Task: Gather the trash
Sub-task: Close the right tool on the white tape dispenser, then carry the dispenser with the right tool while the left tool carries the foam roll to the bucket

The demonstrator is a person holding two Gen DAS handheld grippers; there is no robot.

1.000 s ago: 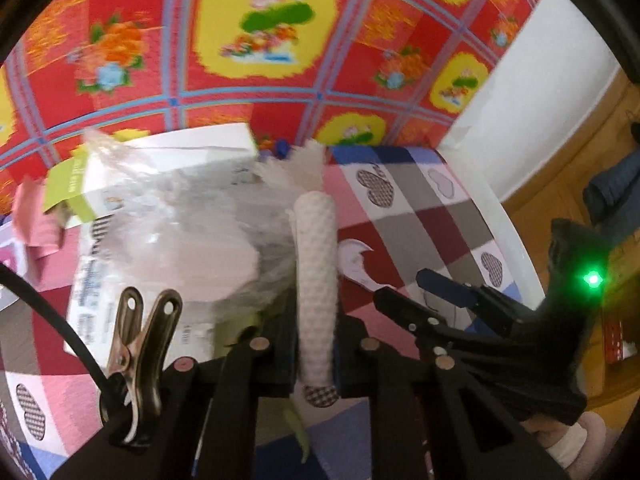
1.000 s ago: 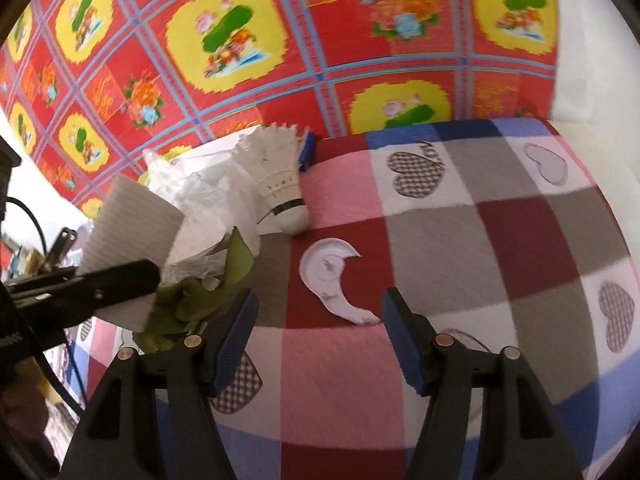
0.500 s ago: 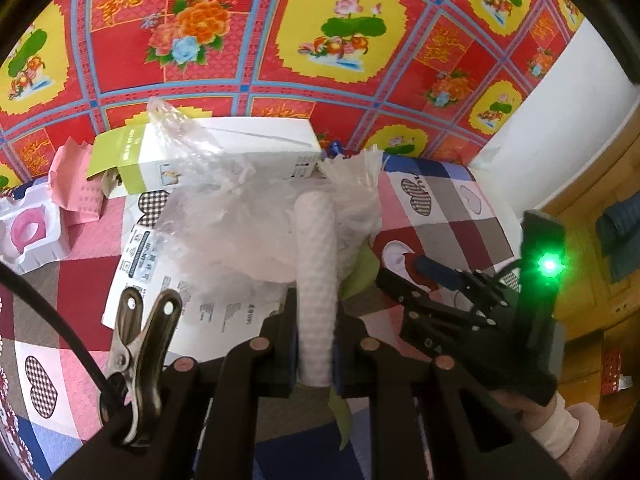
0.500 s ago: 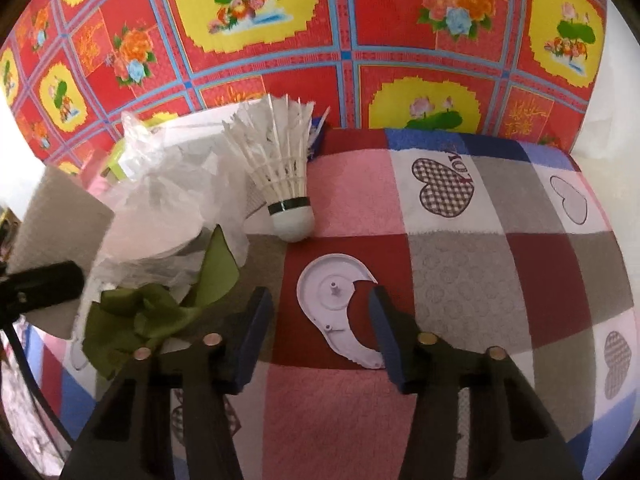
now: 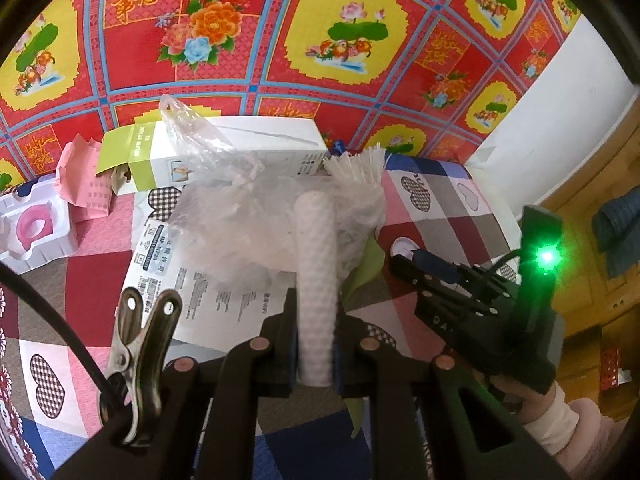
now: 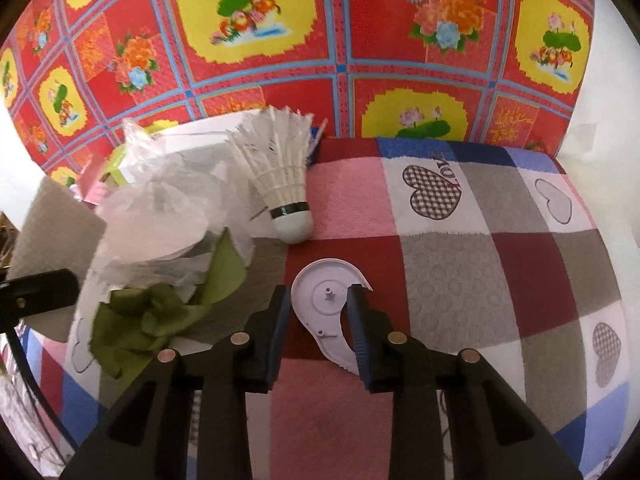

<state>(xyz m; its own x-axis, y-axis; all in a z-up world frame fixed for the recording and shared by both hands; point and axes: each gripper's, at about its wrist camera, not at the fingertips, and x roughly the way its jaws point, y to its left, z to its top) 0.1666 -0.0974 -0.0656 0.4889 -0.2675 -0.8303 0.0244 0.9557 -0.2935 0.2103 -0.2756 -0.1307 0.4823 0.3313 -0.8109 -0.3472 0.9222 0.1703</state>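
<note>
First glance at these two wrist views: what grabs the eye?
The loud red-and-yellow floral cloth fills the background behind the checked heart-print blanket. In front, the right gripper is closing around a white plastic piece, just below a shuttlecock. The left gripper clamps a white foam sheet edge-on, before crumpled clear plastic.

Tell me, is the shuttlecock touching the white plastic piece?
Apart. The right wrist view shows red cloth between the shuttlecock and the plastic piece.
</note>
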